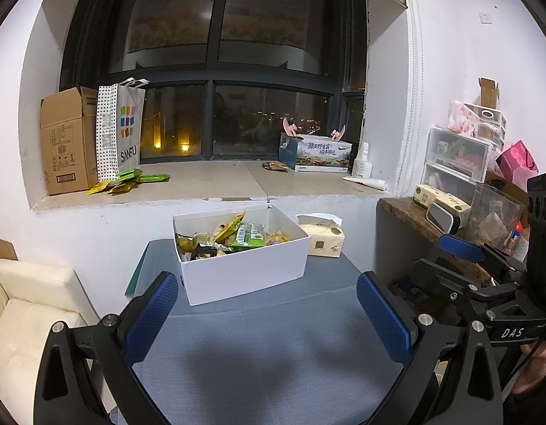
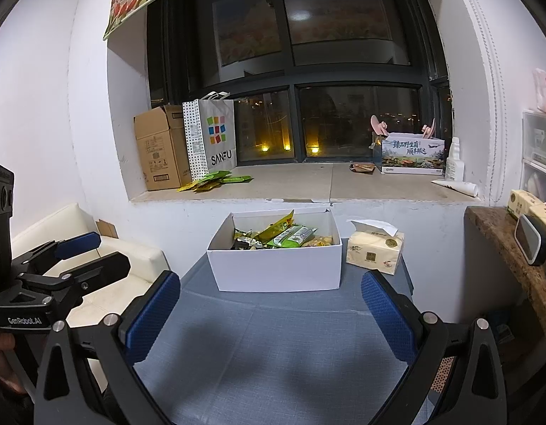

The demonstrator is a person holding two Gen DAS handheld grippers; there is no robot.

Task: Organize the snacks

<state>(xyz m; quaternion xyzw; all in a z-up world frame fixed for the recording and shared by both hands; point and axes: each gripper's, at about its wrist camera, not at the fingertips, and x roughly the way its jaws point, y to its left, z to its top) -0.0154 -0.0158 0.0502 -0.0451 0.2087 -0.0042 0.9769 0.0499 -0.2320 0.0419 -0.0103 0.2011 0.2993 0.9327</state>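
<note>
A white open box [image 1: 248, 272] [image 2: 276, 269] stands at the far end of the blue-grey table and holds several snack packets [image 1: 237, 237] [image 2: 283, 235]. More green and yellow snack packets [image 1: 127, 180] [image 2: 216, 180] lie on the window sill at the left. A dark packet [image 1: 274, 166] [image 2: 362, 168] lies on the sill at the right. My left gripper [image 1: 265, 313] is open and empty over the table, short of the box. My right gripper [image 2: 271, 313] is open and empty, also short of the box. The right gripper shows at the right edge of the left wrist view [image 1: 485, 265].
A tissue pack [image 1: 324, 239] [image 2: 375, 249] sits right of the box. On the sill stand a cardboard box [image 1: 65, 141] [image 2: 157, 148], a SANFU paper bag [image 1: 122, 131] [image 2: 212, 134] and a printed box [image 1: 317, 152] [image 2: 412, 156]. A white seat [image 1: 28, 304] is left; a cluttered shelf [image 1: 449, 212] is right.
</note>
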